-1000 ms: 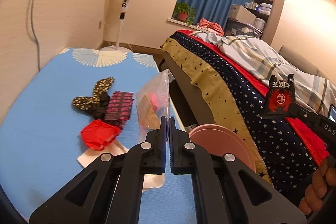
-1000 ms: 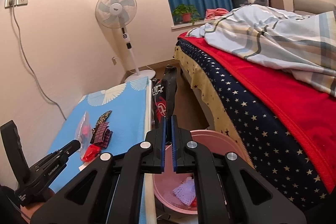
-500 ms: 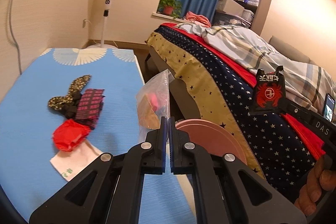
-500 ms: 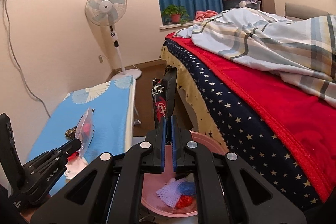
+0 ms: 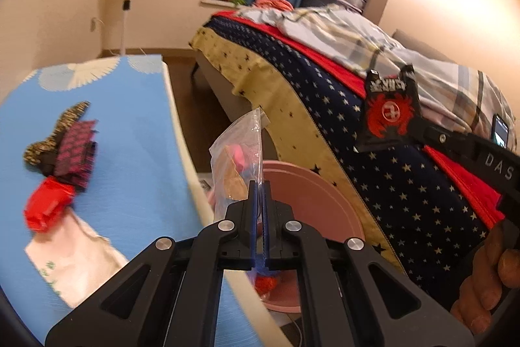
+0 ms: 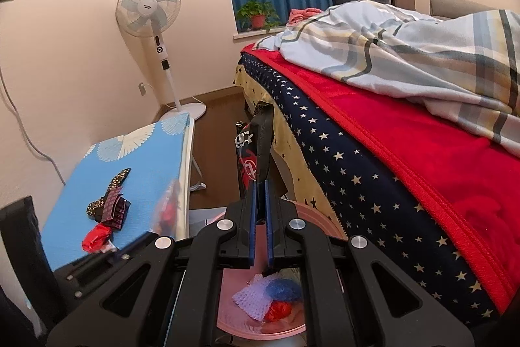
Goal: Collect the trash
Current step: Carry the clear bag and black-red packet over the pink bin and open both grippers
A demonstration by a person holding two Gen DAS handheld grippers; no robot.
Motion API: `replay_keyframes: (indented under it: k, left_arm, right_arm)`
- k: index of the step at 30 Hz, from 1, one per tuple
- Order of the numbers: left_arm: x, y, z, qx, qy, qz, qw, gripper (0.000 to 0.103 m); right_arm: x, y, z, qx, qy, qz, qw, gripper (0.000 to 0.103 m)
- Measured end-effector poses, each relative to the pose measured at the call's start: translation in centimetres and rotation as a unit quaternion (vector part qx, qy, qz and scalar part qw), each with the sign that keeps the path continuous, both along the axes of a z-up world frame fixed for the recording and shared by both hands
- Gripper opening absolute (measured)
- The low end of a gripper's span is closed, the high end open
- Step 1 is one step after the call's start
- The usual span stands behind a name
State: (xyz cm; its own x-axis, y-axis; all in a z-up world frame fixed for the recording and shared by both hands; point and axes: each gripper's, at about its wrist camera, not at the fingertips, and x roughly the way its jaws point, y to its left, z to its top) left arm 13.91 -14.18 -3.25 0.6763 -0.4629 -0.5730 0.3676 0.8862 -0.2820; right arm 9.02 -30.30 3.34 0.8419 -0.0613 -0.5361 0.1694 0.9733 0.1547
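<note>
My left gripper [image 5: 259,184] is shut on a clear plastic bag [image 5: 239,158] with pink and tan scraps inside, held past the blue table's edge above the pink bin [image 5: 312,197]. My right gripper [image 6: 260,184] is shut on a black snack wrapper [image 6: 255,148] with a red emblem, upright over the same pink bin [image 6: 234,322], which holds white, blue and red trash. In the left wrist view that black wrapper [image 5: 390,113] shows at the right. On the blue table [image 5: 130,152] lie a red wrapper [image 5: 47,207], a pink-and-black packet [image 5: 76,148], a speckled wrapper [image 5: 65,122] and a white tissue [image 5: 71,262].
A bed [image 6: 406,152] with a starred navy cover, red blanket and plaid duvet fills the right side, close beside the bin. A standing fan [image 6: 149,5] is by the far wall, with a potted plant [image 6: 258,15] and blue curtain behind. A narrow strip of brown floor separates table and bed.
The left gripper has carried the plastic bag rightward off the table and lower, over the bin. The right gripper has sunk slightly toward the bin with the black wrapper.
</note>
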Motion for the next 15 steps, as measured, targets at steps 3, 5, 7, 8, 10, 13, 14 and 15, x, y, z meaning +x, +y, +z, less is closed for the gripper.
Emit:
replay_keyframes:
  k: [3, 5, 7, 8, 10, 13, 14, 15]
  left_arm:
    - [0.5, -1.1, -1.1, 0.001, 0.015, -0.015, 0.9998, 0.002]
    - [0.8, -1.7, -1.8, 0.003, 0.023, -0.022, 0.9995, 0.002]
    - [1.0, -2.2, -2.5, 0.001, 0.034, -0.028, 0.9991, 0.002]
    - [1.2, -2.4, -2.8, -0.001, 0.039, -0.03, 0.9988, 0.002]
    - [1.5, -2.8, -3.5, -0.005, 0.05, -0.036, 0.9981, 0.002]
    - [1.9, -3.5, -4.3, -0.003, 0.063, -0.047, 0.9969, 0.003]
    - [2.1, -3.7, -4.6, -0.003, 0.069, -0.05, 0.9964, 0.003]
    - [2.2, -3.7, -4.7, -0.004, 0.072, -0.05, 0.9962, 0.004]
  right_arm:
    - [0.4, -0.2, -0.4, 0.004, 0.006, -0.003, 1.0, 0.005]
    - [0.7, -0.4, -0.8, 0.006, 0.01, -0.005, 1.0, 0.005]
    - [1.1, -0.6, -1.2, 0.011, 0.015, -0.009, 1.0, 0.005]
    - [1.2, -0.8, -1.3, 0.013, 0.017, -0.011, 1.0, 0.005]
    - [1.5, -1.0, -1.5, 0.017, 0.019, -0.013, 1.0, 0.005]
    - [1.9, -1.2, -1.9, 0.019, 0.024, -0.015, 0.999, 0.005]
    - [2.1, -1.2, -2.1, 0.019, 0.027, -0.016, 0.999, 0.005]
    - [2.2, -1.3, -2.3, 0.022, 0.031, -0.018, 0.999, 0.008]
